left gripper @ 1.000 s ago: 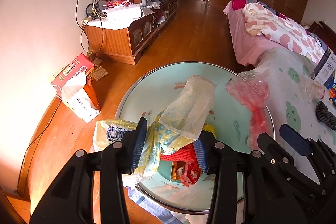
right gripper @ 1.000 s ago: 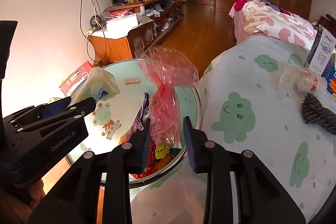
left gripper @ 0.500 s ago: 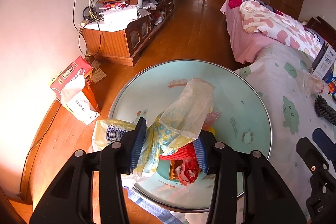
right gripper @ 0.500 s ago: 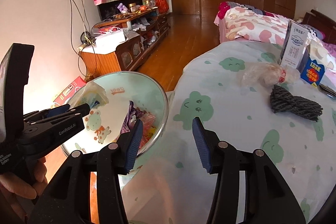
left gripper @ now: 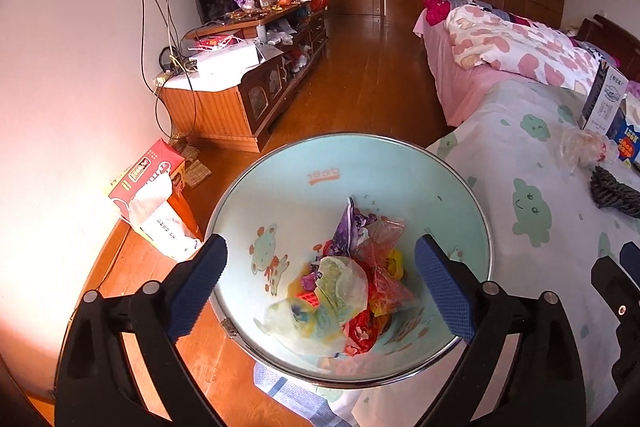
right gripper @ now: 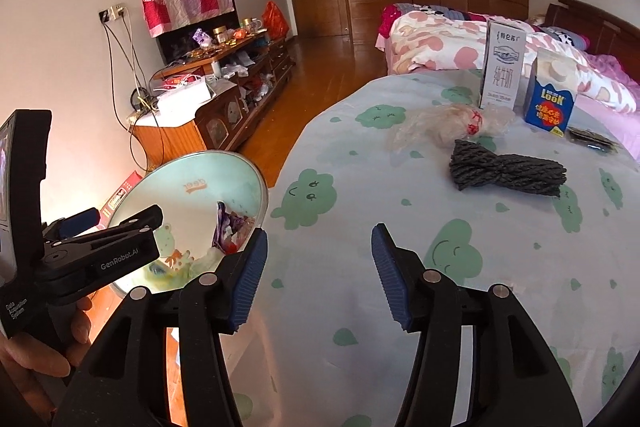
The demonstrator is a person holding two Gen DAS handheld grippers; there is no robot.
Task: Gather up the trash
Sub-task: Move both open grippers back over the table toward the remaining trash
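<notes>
The left gripper [left gripper: 320,291] has just spread wide, empty, above the bin [left gripper: 486,227]. The right gripper [right gripper: 316,271], jaws just opening, hangs over the bed [right gripper: 500,255]; rope [right gripper: 508,173] and cartons [right gripper: 550,99] lie beyond.

We note a bed [right gripper: 460,227] spread with a pale sheet printed with green clouds. On it lie a crumpled clear plastic bag [right gripper: 448,125], a dark rope bundle [right gripper: 508,173] just beside it, an upright white carton [right gripper: 503,65], a blue box [right gripper: 550,103] and a small dark packet [right gripper: 592,139]. Wooden floor [left gripper: 360,75] carries a cabinet [left gripper: 236,107] and a red box [left gripper: 150,175].
</notes>
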